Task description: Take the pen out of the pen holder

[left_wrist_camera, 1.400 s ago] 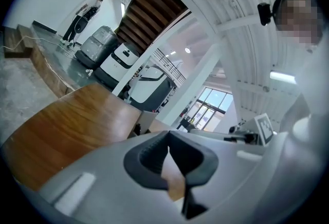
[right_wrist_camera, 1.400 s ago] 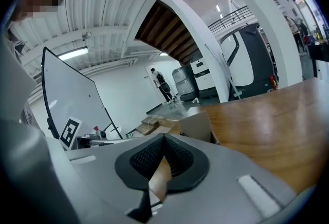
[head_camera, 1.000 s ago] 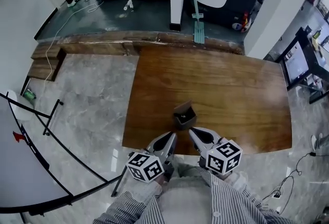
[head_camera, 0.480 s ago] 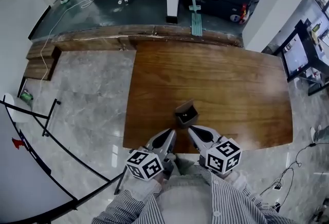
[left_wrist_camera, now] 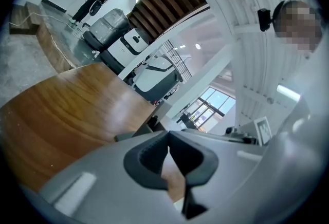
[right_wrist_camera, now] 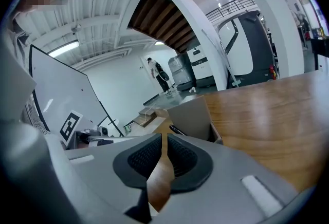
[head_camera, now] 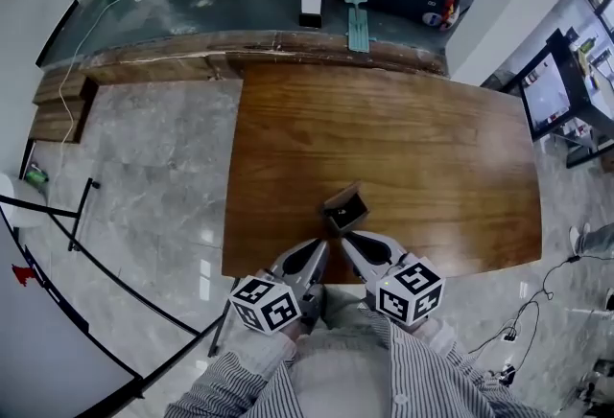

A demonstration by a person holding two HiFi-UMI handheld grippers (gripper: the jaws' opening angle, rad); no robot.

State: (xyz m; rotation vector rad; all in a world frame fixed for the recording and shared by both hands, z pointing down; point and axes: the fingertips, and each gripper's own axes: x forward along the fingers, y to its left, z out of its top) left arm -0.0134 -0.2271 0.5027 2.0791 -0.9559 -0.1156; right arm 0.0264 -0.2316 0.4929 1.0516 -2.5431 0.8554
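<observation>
Wooden table [head_camera: 413, 128], pen holder [head_camera: 345, 208] near its front edge

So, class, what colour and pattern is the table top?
Warm brown with a wood grain. The table shows best in the head view.

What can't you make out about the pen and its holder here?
- Pen: in the right gripper view only a dark end shows; the pen holder wall hides the rest.
- Head view: the pen holder's contents are too small and dark to make out.
</observation>
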